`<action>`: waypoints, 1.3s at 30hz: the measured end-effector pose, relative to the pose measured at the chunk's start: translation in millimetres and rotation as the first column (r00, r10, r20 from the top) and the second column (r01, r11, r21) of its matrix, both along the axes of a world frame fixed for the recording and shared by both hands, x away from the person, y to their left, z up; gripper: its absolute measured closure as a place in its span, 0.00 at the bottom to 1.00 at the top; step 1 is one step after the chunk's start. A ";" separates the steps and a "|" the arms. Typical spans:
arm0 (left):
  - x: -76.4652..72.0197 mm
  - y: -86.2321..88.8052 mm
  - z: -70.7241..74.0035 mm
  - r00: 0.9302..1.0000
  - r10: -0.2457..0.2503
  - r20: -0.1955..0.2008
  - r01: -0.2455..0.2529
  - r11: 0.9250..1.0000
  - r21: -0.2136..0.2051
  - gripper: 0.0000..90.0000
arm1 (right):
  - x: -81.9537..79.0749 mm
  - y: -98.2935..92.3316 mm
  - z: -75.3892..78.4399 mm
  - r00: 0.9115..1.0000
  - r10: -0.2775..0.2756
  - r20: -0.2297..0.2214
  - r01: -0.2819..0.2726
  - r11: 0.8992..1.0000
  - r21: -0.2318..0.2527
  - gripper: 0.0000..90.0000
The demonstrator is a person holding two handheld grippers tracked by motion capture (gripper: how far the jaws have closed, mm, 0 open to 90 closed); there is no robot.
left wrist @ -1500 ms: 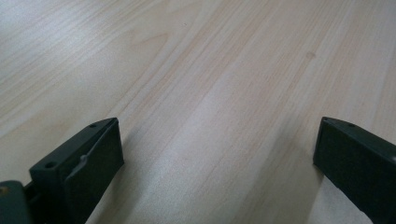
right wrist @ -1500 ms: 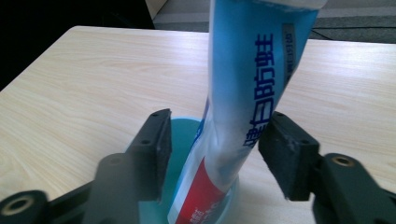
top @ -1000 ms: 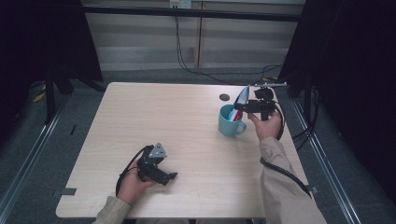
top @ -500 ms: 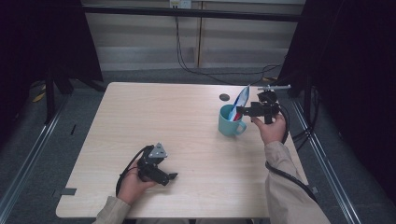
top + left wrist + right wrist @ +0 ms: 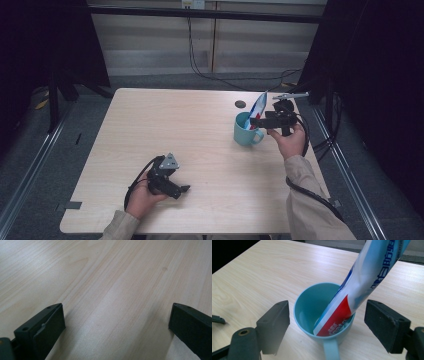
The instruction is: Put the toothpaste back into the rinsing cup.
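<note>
Toothpaste tube standing in a teal mug, both tongs wide open

The mug (image 5: 323, 315) is smooth and round with a stubby handle, sitting near the far right of the pale woodgrain desk (image 5: 165, 125). The tube (image 5: 359, 287) is glossy, flat, blue-white with a red end down inside, leaning on the rim. Right tongs (image 5: 342, 327) hover spread either side of the mug, gripping nothing. Left tongs (image 5: 117, 332) rest low over bare desk near the front edge, matte black blocks far apart, empty.
</note>
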State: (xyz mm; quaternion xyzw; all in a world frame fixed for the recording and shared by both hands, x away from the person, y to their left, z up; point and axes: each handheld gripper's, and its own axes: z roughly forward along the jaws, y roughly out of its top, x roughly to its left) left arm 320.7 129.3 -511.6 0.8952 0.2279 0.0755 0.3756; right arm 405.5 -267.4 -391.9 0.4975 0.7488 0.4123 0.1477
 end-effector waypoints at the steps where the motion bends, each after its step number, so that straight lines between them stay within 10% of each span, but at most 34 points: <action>1: 0.0 0.0 0.1 1.000 0.000 0.000 0.000 1.000 0.001 0.00 | -1.2 0.0 0.5 1.000 0.003 0.005 -0.003 1.000 -0.002 0.22; 28: 0.6 0.7 0.6 1.000 -0.011 0.002 0.011 1.000 0.014 0.00 | -41.9 -1.1 -12.7 0.992 0.129 -0.010 -0.129 0.986 -0.107 0.23; 39: 0.2 0.3 0.3 1.000 -0.004 0.000 0.004 1.000 0.006 0.00 | -55.5 -2.3 -21.7 0.989 0.150 -0.002 -0.150 0.987 -0.064 0.23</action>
